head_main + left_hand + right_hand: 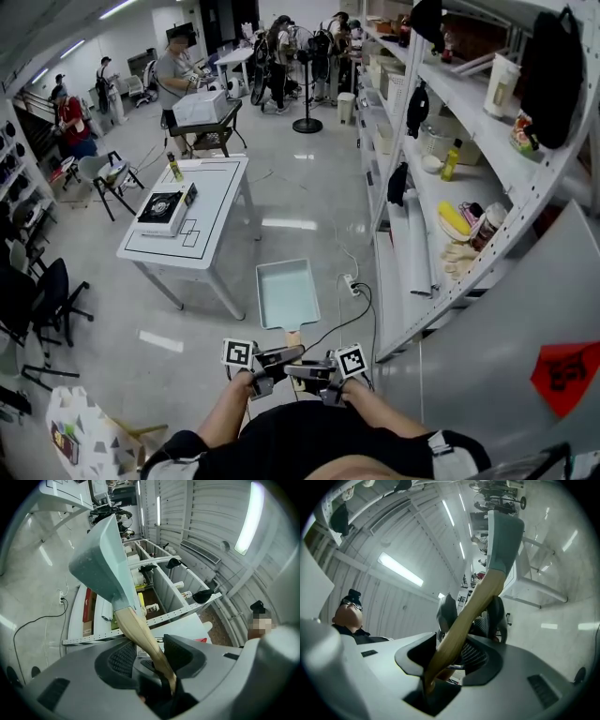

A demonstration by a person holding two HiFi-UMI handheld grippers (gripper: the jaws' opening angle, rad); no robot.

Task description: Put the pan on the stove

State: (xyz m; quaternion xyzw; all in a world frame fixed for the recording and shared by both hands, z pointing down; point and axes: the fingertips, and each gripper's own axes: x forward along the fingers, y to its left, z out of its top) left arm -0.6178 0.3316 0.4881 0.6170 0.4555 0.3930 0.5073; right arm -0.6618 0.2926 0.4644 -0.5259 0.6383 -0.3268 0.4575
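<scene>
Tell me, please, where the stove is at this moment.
In the head view, the stove sits at the left edge of the table, at upper left, well ahead and left of the pan.

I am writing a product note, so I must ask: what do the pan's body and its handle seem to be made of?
The pan is probably metal under a pale blue-green, speckled matte coating. Its thin, straight walls suggest this, but no bare metal shows. The handle looks like light wood: tan, smooth and rounded, without shine.
</scene>
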